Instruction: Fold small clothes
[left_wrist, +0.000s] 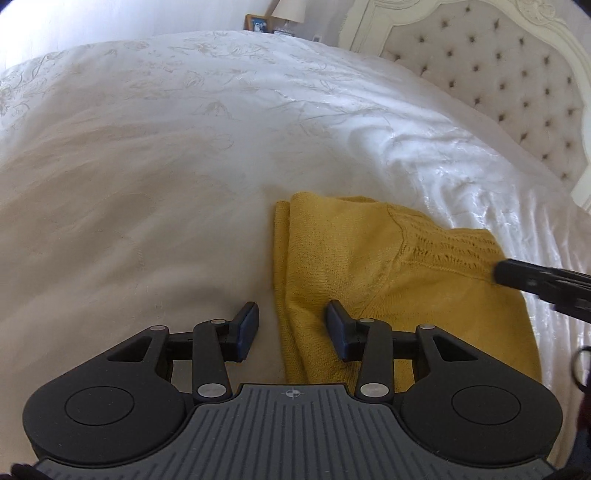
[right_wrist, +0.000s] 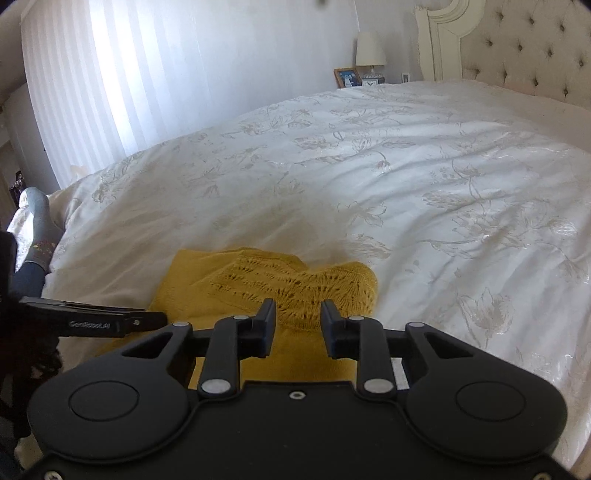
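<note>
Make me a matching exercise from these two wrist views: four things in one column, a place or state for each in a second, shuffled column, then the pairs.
1. yellow knit sweater
2. left gripper
3. lamp
4. tufted headboard

A. beside the framed photo
B. open, holding nothing
C. folded on the white bedspread
D. at the head of the bed

Pairs: 1-C, 2-B, 3-A, 4-D

White floral bedspread (right_wrist: 369, 166) — tufted headboard (left_wrist: 498, 81), lamp (right_wrist: 370, 50), perhaps a framed photo (right_wrist: 347, 77).
</note>
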